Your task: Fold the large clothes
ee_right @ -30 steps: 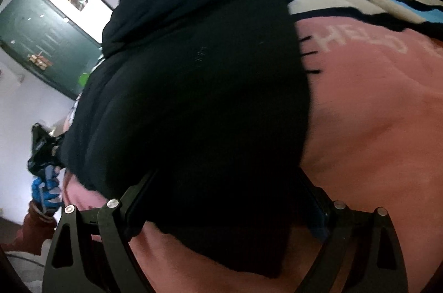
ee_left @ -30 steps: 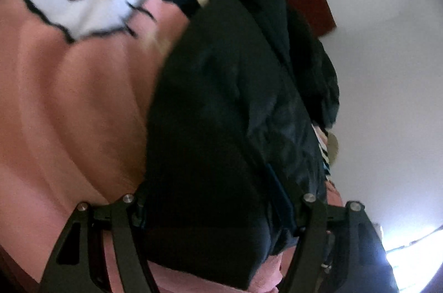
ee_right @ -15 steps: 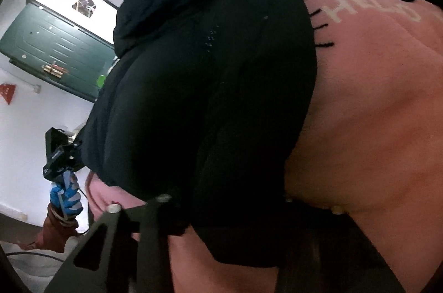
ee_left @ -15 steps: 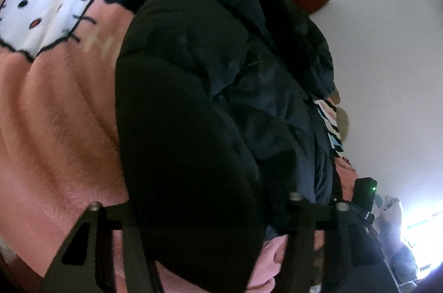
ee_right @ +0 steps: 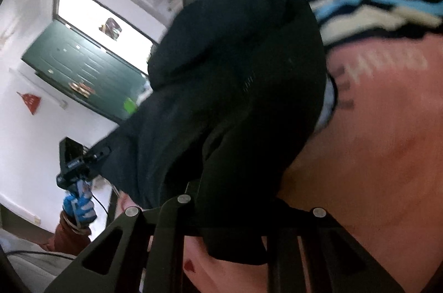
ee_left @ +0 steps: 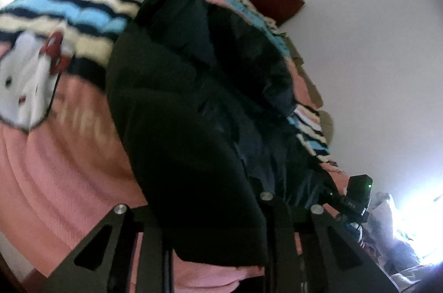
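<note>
Left wrist view: the left gripper (ee_left: pixel 218 246) pinches the near hem of a black padded jacket (ee_left: pixel 177 104), its jaws having just been closing with the thick cloth between them. The jacket lies lengthwise on a pink blanket (ee_left: pixel 55 168) that covers a bed, its far end bunched near the striped band (ee_left: pixel 69 8) of the blanket. The other hand's tool shows at lower right, just beside the jacket's edge.

Right wrist view: the right gripper (ee_right: pixel 229 246) is pressed together on the same near edge of the jacket (ee_right: pixel 235 88), the cloth drooping below the jaws. A gloved hand (ee_right: pixel 79 205) holding the left tool appears at lower left, with a green door (ee_right: pixel 80 71) behind it.

Risks, as a judgement. The padded cloth is bulky and slippery, so a shallow bite may let one corner slide out as the hem is carried over. Uneven lifting by the two hands would skew the fold line. The bunched far end may drag or roll instead of lying flat, leaving a lumpy fold.

Writing. Pale letters on the blanket beside the jacket (ee_right: pixel 387 63) are blurred and seen upside down; they cannot be read with confidence. A white cartoon cat with a red bow (ee_left: pixel 27 82) is printed nearby. No label is visible on the jacket.
</note>
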